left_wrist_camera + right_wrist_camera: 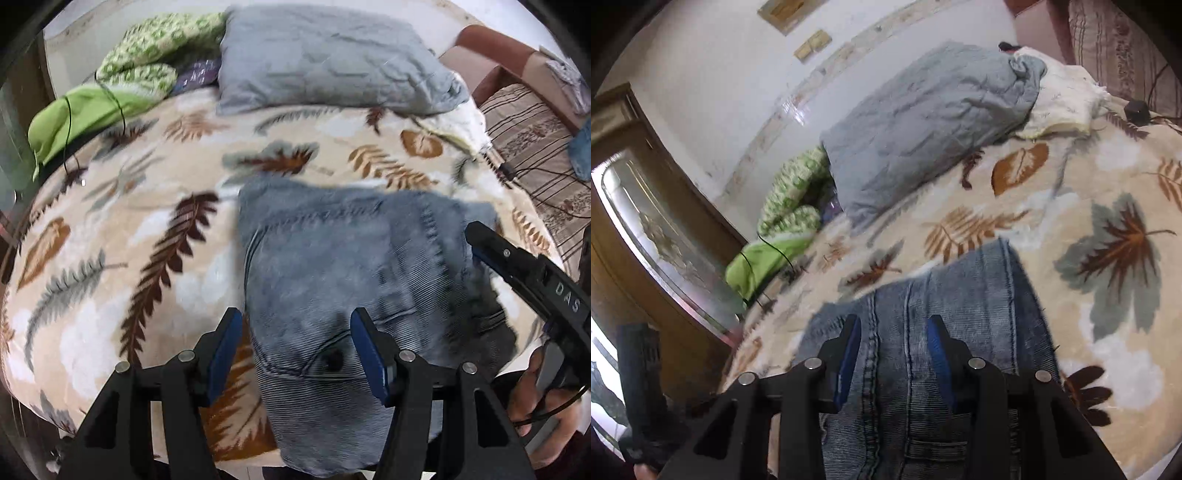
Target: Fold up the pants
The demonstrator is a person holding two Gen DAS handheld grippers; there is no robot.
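The bed (110,258) was covered by a cream blanket (177,177) printed with brown, rust and grey leaves, and folded blue denim pants (332,266) lay flat on it at the near edge, right of the middle. At the far side a crumpled grey pillow (325,59) rested on the blanket, with a green-patterned bundle (155,48) and a plain lime-green cloth (74,118) to its left. A thin black cable (68,122) ran across the lime cloth, and a rumpled white cloth (469,122) lay just right of the pillow.

Faded denim pants (332,266) lie on a fleecy, matt blanket (110,258) beside a creased cloth pillow (325,59).
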